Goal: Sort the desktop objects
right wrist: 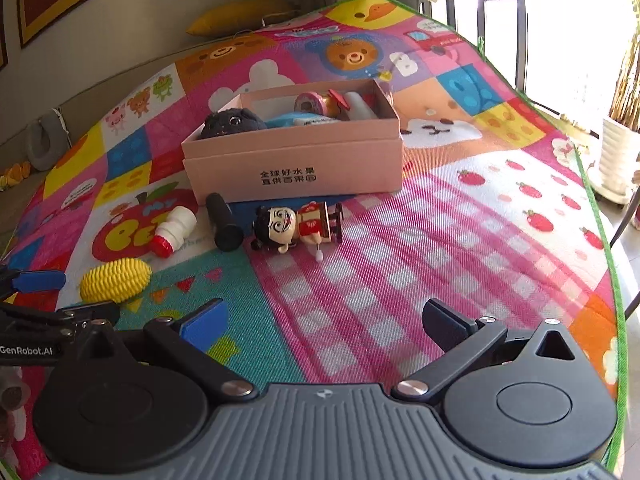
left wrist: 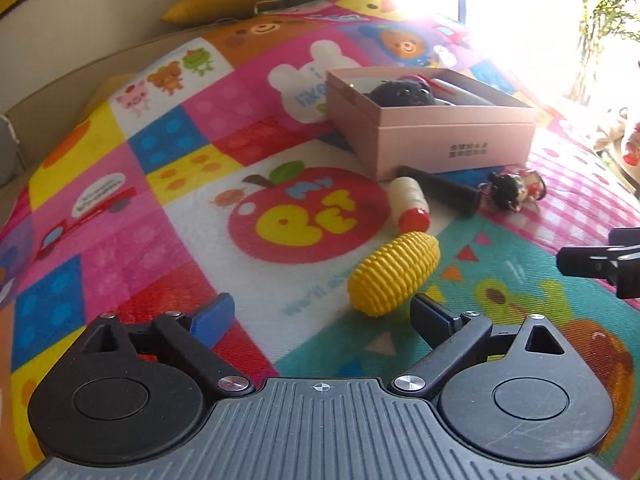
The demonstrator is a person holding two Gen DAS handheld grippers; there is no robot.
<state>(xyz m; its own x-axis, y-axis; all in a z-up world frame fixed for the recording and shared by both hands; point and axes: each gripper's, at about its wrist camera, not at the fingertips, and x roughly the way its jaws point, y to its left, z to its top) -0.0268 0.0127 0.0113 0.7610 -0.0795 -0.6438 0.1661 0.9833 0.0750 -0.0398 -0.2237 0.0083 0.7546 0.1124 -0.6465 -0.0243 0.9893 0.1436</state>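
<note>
A pink box [left wrist: 452, 144] [right wrist: 292, 160] sits on the colourful mat and holds a black plush toy [right wrist: 232, 124] and several small items. In front of it lie a yellow toy corn [left wrist: 394, 278] [right wrist: 115, 280], a white bottle with a red cap [left wrist: 410, 204] [right wrist: 174, 232], a black cylinder [left wrist: 444, 190] [right wrist: 225, 222] and a wind-up doll [left wrist: 516, 190] [right wrist: 298, 226]. My left gripper [left wrist: 324, 316] is open, with the corn just beyond its right finger. My right gripper [right wrist: 324, 324] is open and empty, short of the doll.
The play mat [right wrist: 440, 240] covers the surface, its green edge at the right. A yellow cushion [right wrist: 240, 16] lies at the far side by the wall. A white plant pot [right wrist: 618, 160] stands off the mat at the right. The right gripper's finger [left wrist: 592, 266] shows in the left wrist view.
</note>
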